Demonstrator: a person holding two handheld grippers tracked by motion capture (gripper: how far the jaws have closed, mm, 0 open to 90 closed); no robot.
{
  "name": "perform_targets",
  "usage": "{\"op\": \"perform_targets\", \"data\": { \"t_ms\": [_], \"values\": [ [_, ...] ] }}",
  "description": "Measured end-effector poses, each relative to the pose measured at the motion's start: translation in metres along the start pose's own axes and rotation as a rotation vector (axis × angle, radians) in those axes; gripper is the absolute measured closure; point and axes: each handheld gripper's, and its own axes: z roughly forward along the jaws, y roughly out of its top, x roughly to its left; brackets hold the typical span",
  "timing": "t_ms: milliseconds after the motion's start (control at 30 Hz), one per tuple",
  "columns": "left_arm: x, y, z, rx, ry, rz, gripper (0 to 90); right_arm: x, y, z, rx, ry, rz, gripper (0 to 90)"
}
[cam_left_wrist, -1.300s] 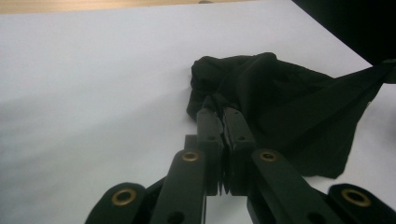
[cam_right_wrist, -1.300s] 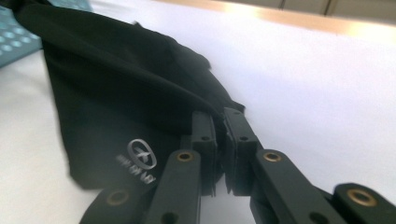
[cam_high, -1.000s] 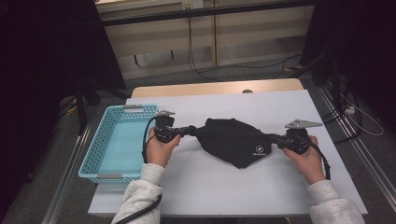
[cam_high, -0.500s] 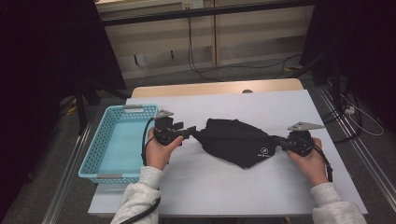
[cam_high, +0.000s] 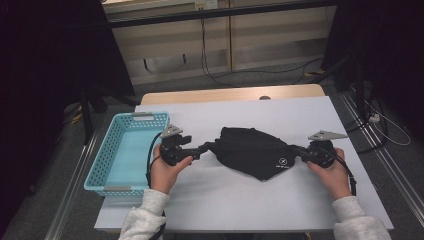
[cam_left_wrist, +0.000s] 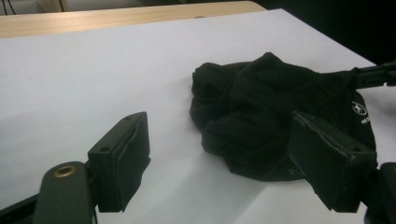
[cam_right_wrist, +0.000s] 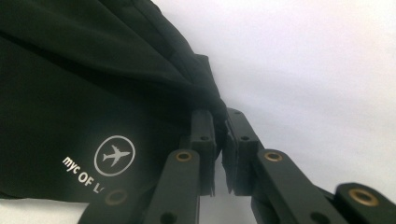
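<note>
- left tool (cam_high: 202, 148): released. its jaws have just been opening, and in the left gripper view both black pads (cam_left_wrist: 122, 163) stand wide apart with bare white surface (cam_high: 225, 200) between them; nothing is held.
- right tool (cam_high: 298, 152): clenched on the right-hand edge of the black cloth bag (cam_high: 255, 152); in the right gripper view the fabric (cam_right_wrist: 93, 84) is bunched tight between the closed jaws.
- location of the bag: it lies crumpled near the middle of the surface, between my two hands, printed logo (cam_right_wrist: 114, 155) facing up. the blue basket (cam_high: 100, 170) sits at the left edge, apart from the bag.
- my judgement of the step: the left end is let go while the right end is held, likely for a re-grip or a fold.
- to do it well, i keep the right grip firm and low so the cloth does not drag.
- i bring the left tool onto one clean edge of the fabric, not the thick bunch, before closing.
</note>
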Motion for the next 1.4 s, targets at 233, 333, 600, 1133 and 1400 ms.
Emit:
{"op": "perform_targets", "data": {
  "t_ms": [233,333,600,1133,1400],
  "values": [
    [-0.007,-0.014,0.005,0.034,0.005,0.045,20.1,-0.002,0.0,-0.001,-0.01,-0.001,0.01,83.4],
    [-0.008,-0.017,0.008,0.058,0.023,0.077,20.4,-0.002,0.0,-0.001,-0.011,-0.001,0.008,83.3],
    [-0.007,-0.016,0.029,0.064,0.038,0.123,26.4,-0.001,0.0,-0.001,-0.017,0.002,0.005,83.2],
    [-0.01,-0.001,0.044,0.057,-0.083,0.034,81.5,0.003,0.0,-0.001,-0.03,0.039,0.01,64.8],
    [-0.007,0.002,0.034,0.068,-0.081,-0.016,83.8,0.006,-0.005,0.0,-0.008,0.073,0.037,52.3]
  ]
}}
